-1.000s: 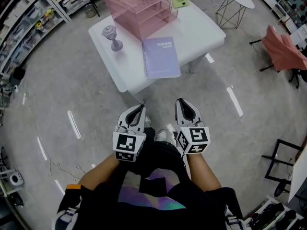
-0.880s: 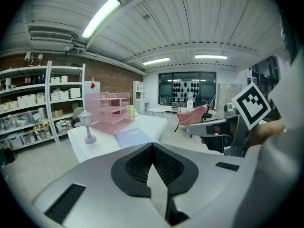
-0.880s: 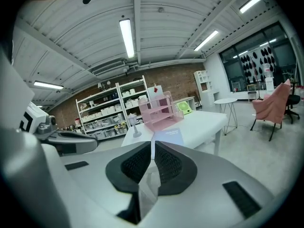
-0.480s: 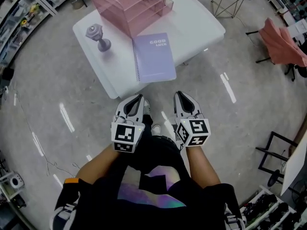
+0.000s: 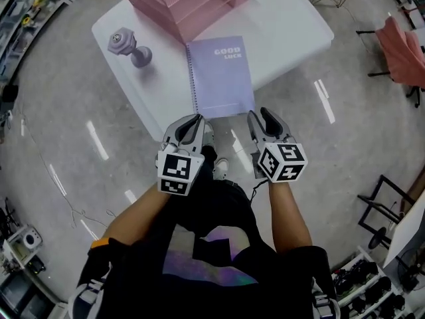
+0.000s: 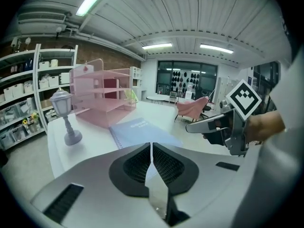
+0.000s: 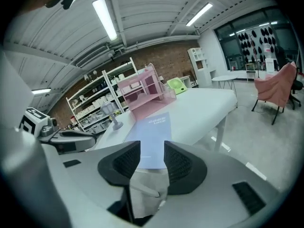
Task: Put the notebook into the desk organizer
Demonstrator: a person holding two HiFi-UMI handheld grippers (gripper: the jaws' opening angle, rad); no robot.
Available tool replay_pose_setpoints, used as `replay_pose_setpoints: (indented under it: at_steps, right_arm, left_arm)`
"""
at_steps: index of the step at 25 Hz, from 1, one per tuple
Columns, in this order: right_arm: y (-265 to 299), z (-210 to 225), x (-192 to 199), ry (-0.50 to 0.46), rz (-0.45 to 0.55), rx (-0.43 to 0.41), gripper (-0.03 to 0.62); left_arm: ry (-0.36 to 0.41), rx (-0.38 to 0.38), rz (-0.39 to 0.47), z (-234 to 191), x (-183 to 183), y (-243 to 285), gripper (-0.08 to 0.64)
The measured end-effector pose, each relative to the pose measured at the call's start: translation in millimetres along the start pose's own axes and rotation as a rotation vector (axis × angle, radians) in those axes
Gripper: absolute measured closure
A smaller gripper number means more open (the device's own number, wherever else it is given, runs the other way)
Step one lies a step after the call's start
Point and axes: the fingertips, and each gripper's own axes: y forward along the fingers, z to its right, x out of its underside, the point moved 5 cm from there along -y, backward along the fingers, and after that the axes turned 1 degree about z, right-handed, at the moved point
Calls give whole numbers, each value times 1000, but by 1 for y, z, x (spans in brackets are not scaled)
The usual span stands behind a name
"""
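Grey floor [image 5: 345,151], brick wall [image 7: 166,63], shelves [image 7: 90,103] w/ strip lights [image 7: 105,18] overhead

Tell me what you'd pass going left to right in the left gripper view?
little grey lamp → pink desk organizer → purple notebook → right gripper

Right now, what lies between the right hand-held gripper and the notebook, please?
Nothing: in the right gripper view the stretch from the right hand-held gripper, whose empty jaws have just been opening, to the notebook is bare.
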Motion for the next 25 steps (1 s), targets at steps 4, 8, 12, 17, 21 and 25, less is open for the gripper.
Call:
replay_pose_setpoints:
  at_steps: [4,8,12,17,21,25]
  right_arm:
    - [24,18,4,61,-45,-23,394]
    - [48,32,14,151,-95,-74,347]
    - [66,41,24,233,-137,-127,316]
    - [82,45,35,341,-177,-193,304]
    - [89,43,44,441,-214,-259,301]
    - [91,38,53,534,-245,-306,341]
  left_arm:
    - [-20,8,-39,-12,5,21,523]
    - [-41,11,-76,-25,12,39,470]
    - [-49,11,-88,-34,13,50,459]
    - [-51,12,-99,-41,14,57,459]
    - [-53,15,-107,-43,16,60,459]
    - [-66,15,-113,-47,19,59,459]
